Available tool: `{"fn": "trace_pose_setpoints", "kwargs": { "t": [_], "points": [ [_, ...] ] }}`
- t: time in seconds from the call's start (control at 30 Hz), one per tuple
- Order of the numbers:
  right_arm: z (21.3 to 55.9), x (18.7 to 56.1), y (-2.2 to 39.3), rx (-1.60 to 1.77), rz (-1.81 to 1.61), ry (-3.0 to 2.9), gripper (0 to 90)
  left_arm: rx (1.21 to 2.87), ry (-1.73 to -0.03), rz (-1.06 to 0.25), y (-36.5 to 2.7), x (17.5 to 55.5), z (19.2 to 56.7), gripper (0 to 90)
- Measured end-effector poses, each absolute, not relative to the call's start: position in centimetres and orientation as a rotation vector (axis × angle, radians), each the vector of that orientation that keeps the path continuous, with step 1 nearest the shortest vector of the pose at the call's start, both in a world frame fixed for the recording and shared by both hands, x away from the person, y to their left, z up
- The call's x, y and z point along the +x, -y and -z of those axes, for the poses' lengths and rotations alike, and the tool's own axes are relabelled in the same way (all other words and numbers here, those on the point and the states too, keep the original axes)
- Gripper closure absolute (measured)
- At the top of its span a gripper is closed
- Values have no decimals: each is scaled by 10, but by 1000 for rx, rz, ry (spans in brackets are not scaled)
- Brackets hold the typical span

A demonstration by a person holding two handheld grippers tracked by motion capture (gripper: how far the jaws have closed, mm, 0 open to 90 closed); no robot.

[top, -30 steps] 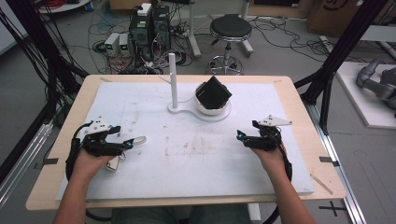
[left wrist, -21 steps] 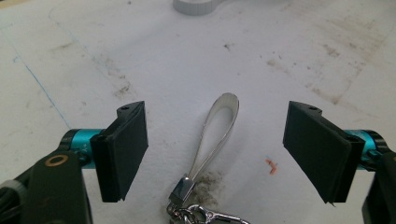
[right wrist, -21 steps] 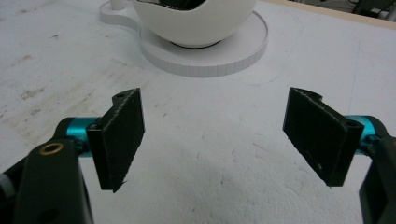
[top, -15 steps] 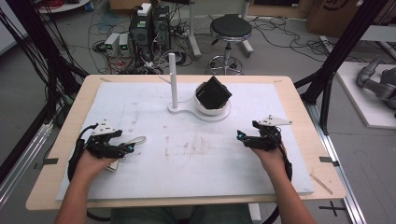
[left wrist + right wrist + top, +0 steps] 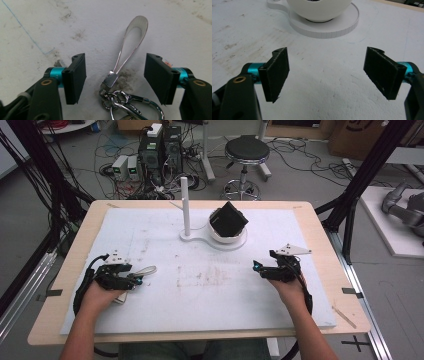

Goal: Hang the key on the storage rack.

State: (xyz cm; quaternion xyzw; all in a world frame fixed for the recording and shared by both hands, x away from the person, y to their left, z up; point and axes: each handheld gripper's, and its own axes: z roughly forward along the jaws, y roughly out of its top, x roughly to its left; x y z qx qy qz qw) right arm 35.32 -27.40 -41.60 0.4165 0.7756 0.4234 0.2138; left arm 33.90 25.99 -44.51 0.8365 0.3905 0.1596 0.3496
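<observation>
A keychain lies on the white board, its pale strap loop [image 5: 130,42] pointing away and its metal rings and carabiner [image 5: 130,105] near the camera. My left gripper [image 5: 115,66] straddles it. The jaws have just been closing with the strap's metal clasp between them, but neither pad touches it. In the high view the left gripper [image 5: 136,281] sits at the board's left with the strap [image 5: 148,269] sticking out to its right. My right gripper [image 5: 257,268] rests at the right, jaws [image 5: 327,67] wide open with nothing between them.
A white stand [image 5: 220,240] with an upright post [image 5: 185,205] sits at the board's far middle. It carries a white bowl [image 5: 319,10] holding a black object [image 5: 228,219]. The wooden table edge [image 5: 200,336] runs along the near side.
My left hand has shifted slightly toward the near edge over the keychain. The right hand and gripper have not moved.
</observation>
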Motion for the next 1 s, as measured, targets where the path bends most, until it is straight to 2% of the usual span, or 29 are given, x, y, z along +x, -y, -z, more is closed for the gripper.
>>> {"fn": "trace_pose_setpoints", "kwargs": {
  "t": [0.03,0.23,0.33,0.37,0.4,0.43,0.5,0.53,0.7,0.87,1.0],
  "points": [
    [416,353,274,1155,-1172,-2155,210,2166,-1011,-411,-260,339,445,393],
    [417,354,273,1152,-1163,-2166,210,2179,-971,-408,-259,337,444,611],
    [418,354,272,1146,-1161,-2168,210,2190,-955,-408,-258,336,443,658],
    [418,353,271,1152,-1160,-2172,210,2196,-939,-408,-258,335,443,708],
    [418,353,271,1152,-1160,-2172,210,2203,-929,-408,-257,335,443,708],
    [418,353,271,1143,-1157,-2174,210,2215,-909,-414,-255,334,443,758],
    [418,353,271,1141,-1158,-2173,210,2231,-895,-426,-255,333,442,775],
    [418,353,270,1145,-1158,-2176,210,2237,-888,-423,-254,333,442,811],
    [418,353,270,1134,-1148,-2182,210,2253,-899,-413,-252,335,438,814],
    [419,353,268,1130,-1137,-2193,210,2119,-882,-426,-256,331,419,814],
    [419,353,268,1133,-1139,-2197,210,2073,-849,-455,-253,327,405,814]
  ]
}}
